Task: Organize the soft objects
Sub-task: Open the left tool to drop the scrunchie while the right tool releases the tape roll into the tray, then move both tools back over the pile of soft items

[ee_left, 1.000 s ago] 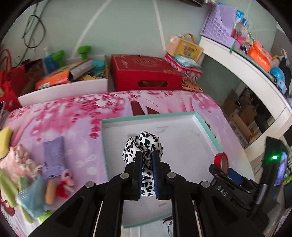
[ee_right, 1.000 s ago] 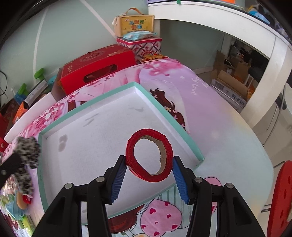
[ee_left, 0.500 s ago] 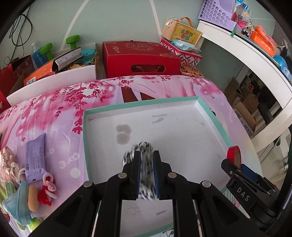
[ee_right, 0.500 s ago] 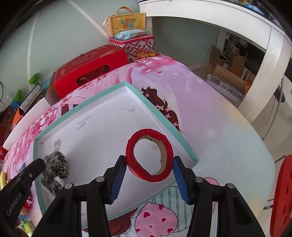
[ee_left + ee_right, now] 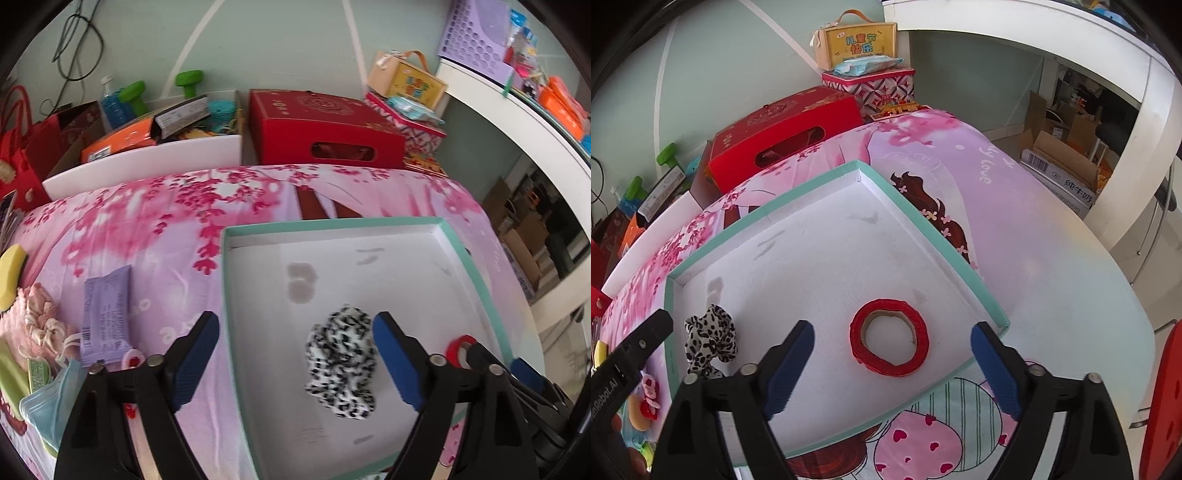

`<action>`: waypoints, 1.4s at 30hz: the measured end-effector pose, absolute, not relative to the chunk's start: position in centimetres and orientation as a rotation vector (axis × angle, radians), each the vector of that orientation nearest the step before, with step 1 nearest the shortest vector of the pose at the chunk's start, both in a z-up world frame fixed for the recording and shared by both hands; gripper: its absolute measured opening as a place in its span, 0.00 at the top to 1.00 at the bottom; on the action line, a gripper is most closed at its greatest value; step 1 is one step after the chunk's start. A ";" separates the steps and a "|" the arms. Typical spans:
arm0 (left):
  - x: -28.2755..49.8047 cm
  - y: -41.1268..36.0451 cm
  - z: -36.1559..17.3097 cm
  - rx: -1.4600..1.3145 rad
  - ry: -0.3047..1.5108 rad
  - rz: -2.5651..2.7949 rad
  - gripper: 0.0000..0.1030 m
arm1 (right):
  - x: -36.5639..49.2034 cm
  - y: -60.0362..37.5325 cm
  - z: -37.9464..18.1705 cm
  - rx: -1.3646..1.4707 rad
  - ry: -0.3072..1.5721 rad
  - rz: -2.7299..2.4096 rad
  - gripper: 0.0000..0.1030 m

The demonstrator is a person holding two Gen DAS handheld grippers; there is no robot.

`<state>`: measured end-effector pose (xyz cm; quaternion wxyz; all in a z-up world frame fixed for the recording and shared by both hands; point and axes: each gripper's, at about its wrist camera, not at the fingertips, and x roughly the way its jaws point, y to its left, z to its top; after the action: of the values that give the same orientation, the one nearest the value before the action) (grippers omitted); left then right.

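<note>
A black-and-white spotted scrunchie lies loose on the white floor of the teal-rimmed tray, and it also shows in the right wrist view as the scrunchie. My left gripper is opening above it, pads well apart and not touching it. A red tape roll lies flat in the tray near its front right corner. My right gripper is opening around the roll, with its blue pads clear of it on both sides.
Left of the tray on the pink floral cloth lie a purple packet, a pink scrunchie, a blue face mask and a yellow sponge. A red box stands behind the bed. A white curved desk stands at right.
Both grippers have opened. The spotted scrunchie dropped from the left gripper into the tray, and the red tape roll left the right gripper's pads and now lies flat in the tray.
</note>
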<state>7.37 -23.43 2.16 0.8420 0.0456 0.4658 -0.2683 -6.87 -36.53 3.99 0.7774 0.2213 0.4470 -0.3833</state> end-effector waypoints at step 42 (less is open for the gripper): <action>10.7 4.1 4.3 -0.096 1.001 0.129 0.06 | 1.5 -22.8 6.7 0.407 0.879 -0.366 0.00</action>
<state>10.73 4.08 4.33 0.8742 -0.0460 0.4794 0.0616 1.53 -22.84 6.74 0.8689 0.1944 0.4202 -0.1750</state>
